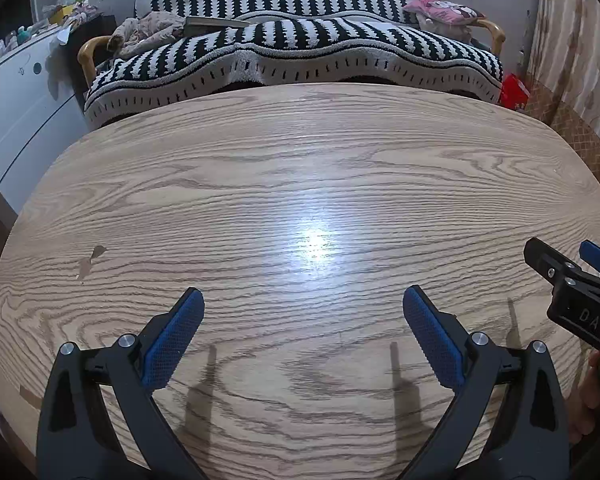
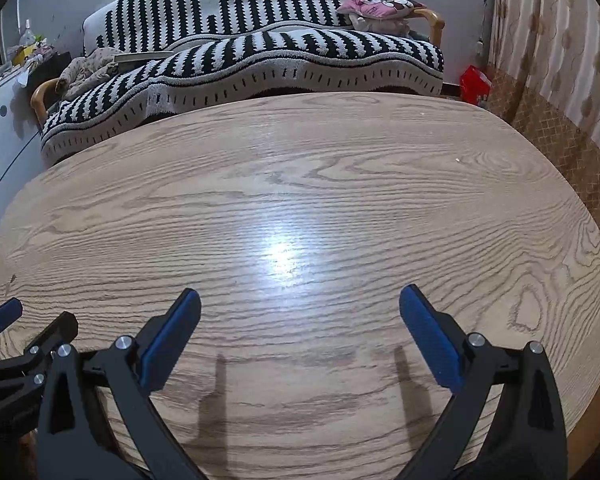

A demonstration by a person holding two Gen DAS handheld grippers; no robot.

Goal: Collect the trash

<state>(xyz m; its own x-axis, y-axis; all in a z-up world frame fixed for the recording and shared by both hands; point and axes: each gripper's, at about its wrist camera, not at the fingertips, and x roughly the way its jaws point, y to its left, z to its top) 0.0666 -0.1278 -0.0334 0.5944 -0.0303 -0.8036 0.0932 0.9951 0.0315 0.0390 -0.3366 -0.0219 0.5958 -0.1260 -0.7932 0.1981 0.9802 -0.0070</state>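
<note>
I hold both the left tongs (image 1: 303, 300) and the right tongs (image 2: 300, 300) spread wide and empty, side by side, above the wooden surface (image 1: 300, 168), and I see no trash ahead of either pair.

The bench (image 1: 300, 184) runs off the bottom edge in both views, the right tongs (image 1: 556, 268) are cut by the left view's right edge, and the clutter (image 1: 66, 6) top left is too small to identify.
</note>
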